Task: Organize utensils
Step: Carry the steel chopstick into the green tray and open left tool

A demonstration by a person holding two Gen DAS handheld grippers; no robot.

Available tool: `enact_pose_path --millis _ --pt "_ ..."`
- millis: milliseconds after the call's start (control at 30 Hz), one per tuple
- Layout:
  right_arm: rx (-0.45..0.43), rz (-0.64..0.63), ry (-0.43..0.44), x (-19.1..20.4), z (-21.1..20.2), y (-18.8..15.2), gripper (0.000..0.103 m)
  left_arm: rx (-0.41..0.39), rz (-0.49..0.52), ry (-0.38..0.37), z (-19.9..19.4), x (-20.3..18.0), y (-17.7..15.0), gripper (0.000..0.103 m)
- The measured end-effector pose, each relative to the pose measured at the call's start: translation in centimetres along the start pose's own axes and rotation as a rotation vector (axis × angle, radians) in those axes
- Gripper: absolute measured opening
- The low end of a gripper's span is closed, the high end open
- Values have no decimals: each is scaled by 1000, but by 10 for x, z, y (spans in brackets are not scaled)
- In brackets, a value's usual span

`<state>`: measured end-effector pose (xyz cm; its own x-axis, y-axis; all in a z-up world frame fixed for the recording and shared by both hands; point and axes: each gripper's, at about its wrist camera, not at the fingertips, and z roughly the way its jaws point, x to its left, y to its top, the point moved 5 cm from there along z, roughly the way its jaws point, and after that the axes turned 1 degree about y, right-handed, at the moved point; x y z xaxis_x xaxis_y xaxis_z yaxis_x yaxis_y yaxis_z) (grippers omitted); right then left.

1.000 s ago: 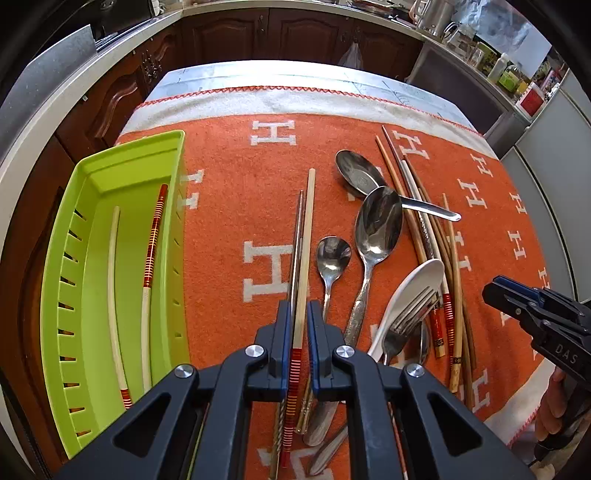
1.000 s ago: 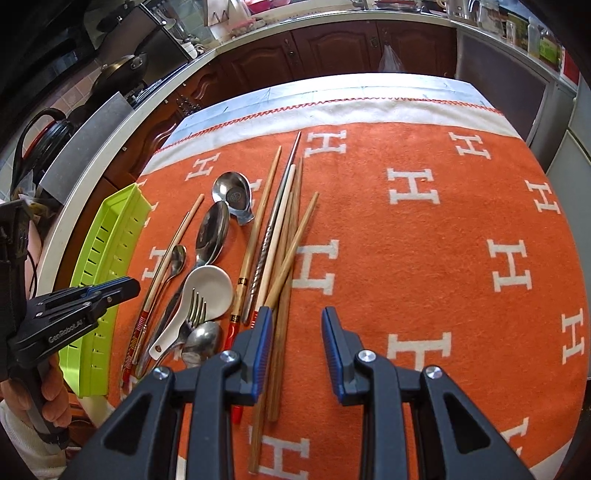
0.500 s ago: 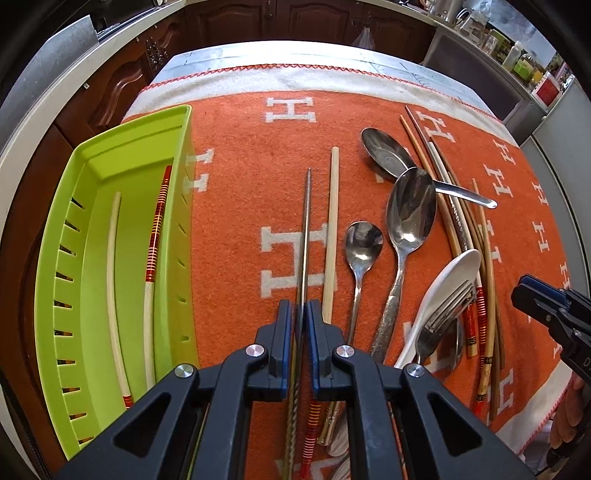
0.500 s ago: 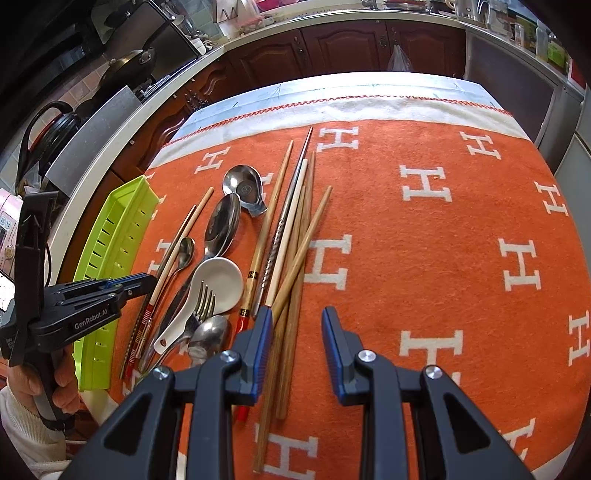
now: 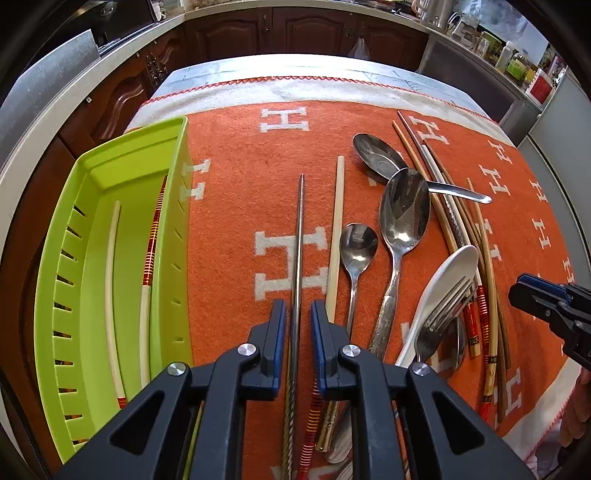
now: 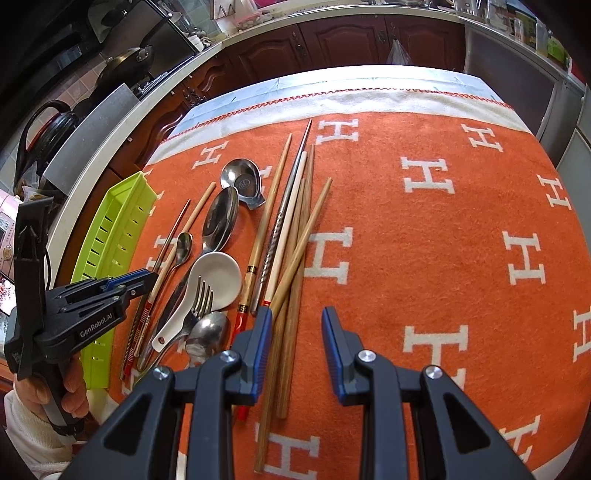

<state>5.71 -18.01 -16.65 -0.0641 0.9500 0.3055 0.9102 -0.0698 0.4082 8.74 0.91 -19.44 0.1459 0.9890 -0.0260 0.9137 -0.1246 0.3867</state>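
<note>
Over the last second the left gripper point(image 5: 298, 314) had let go of the red-banded wooden chopstick it first straddled and taken up a metal chopstick point(image 5: 300, 236) instead; the slim steel rod ran up the centre of the left wrist frame, and the jaws stood narrow on either side of it, apparently pinching it. The view had also risen and drawn back, so the metal chopstick was probably being lifted off the cloth, though contact with the cloth could not be ruled out. That suggested the sorting was moving on to a third piece for the green tray point(image 5: 173, 206) at the left of the frame, where a white chopstick point(image 5: 110, 280) and a red-and-white chopstick point(image 5: 149, 258) already lay. The right gripper point(image 6: 295, 321) hung with its jaws wide and empty at the bottom centre of its own frame, over a bundle of wooden chopsticks point(image 6: 295, 258). Spoons, a fork point(image 6: 201, 299) and a white ceramic spoon point(image 6: 210, 277) remained unsorted. All of this lay on an orange blanket point(image 6: 424, 258) patterned with white letters, spread over a table in a kitchen with dark wooden cabinets point(image 5: 236, 33) along the top of the frame.
</note>
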Motion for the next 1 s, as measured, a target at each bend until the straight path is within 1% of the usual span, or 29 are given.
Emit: enact_pose_path --millis 200,300,367,467,667,733,867,933,1000 --pt "2 -1 -2 1 0 0 28 -13 5 -14 -2 0 -1 12" --pt "7 2 0 1 1 -1 28 -16 5 -6 -3 0 -4 11" --pt "8 5 2 1 2 -1 28 -21 14 11 -3 0 -5 5" --pt "8 12 5 1 3 -1 28 -29 5 26 -4 -2 -5 3" --pt "19 51 38 -1 5 -1 28 -22 -61 -33 -11 3 -9 3" --pt "22 65 58 0 7 0 28 -33 -66 -53 -18 3 -10 3" --pt "22 71 54 2 10 0 27 -61 -75 -84 -37 4 -9 3" --pt "23 64 46 5 11 0 21 -70 -81 -101 -46 4 -8 3" --pt "25 55 38 8 12 0 18 -79 -83 -110 -57 5 -7 3"
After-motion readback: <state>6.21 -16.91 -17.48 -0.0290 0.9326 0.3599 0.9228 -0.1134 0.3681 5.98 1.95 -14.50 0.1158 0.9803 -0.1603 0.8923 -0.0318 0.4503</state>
